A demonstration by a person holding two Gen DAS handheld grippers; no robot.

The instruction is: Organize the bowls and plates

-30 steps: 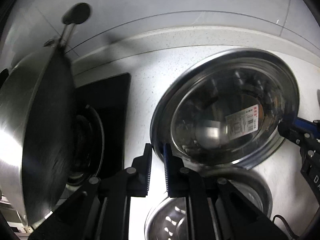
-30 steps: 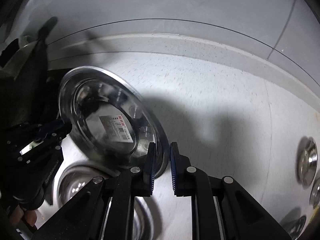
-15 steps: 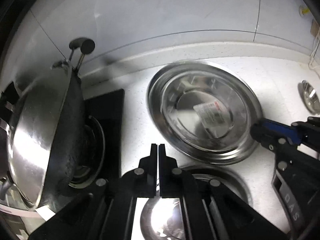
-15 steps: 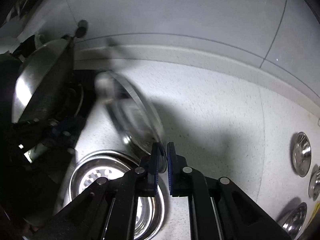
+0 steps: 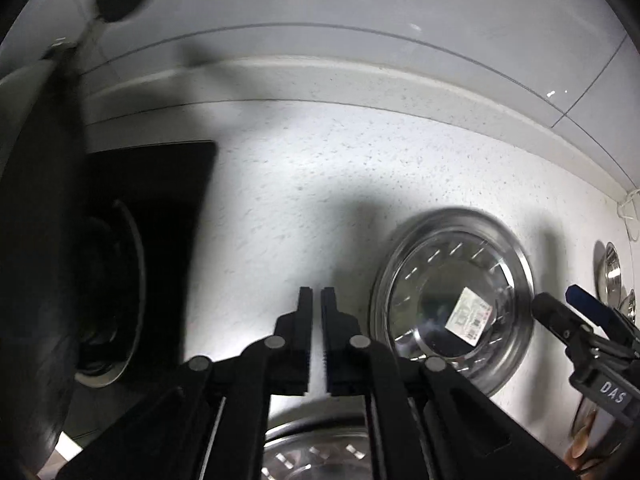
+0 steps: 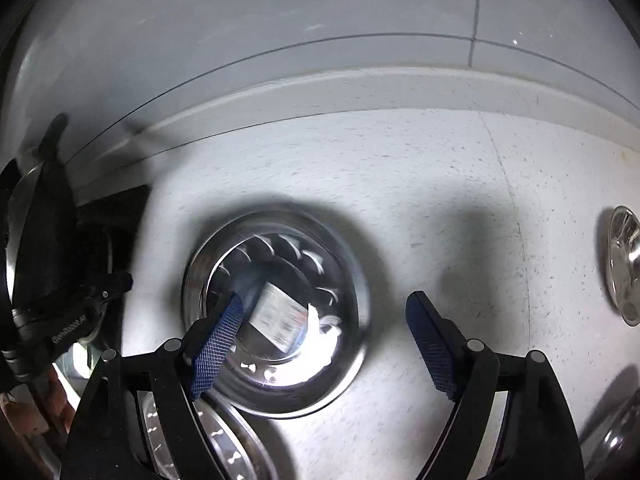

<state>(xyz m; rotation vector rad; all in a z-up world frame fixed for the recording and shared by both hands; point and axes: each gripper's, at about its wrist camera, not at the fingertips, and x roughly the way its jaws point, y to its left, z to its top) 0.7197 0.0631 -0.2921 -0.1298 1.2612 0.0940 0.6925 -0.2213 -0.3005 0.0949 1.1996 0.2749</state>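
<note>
A steel plate with a paper label [image 6: 276, 312] lies on the white counter, blurred; it also shows in the left wrist view [image 5: 452, 304]. My right gripper [image 6: 324, 320] is open wide just above and in front of it, holding nothing. My left gripper [image 5: 316, 308] is shut with a thin gap and empty, over bare counter to the left of the plate. A second steel plate [image 5: 316, 452] lies below my left gripper; it also shows in the right wrist view [image 6: 224, 440], partly under the labelled plate.
A wok [image 5: 36, 240] sits on the black stove [image 5: 160, 240] at the left. Small steel bowls [image 6: 624, 264] lie at the right; they also show in the left wrist view [image 5: 608, 272]. The wall and backsplash [image 5: 320, 68] run behind.
My right gripper has opened and let go of the labelled plate, which now lies on the counter. My left gripper has shifted left of the plate.
</note>
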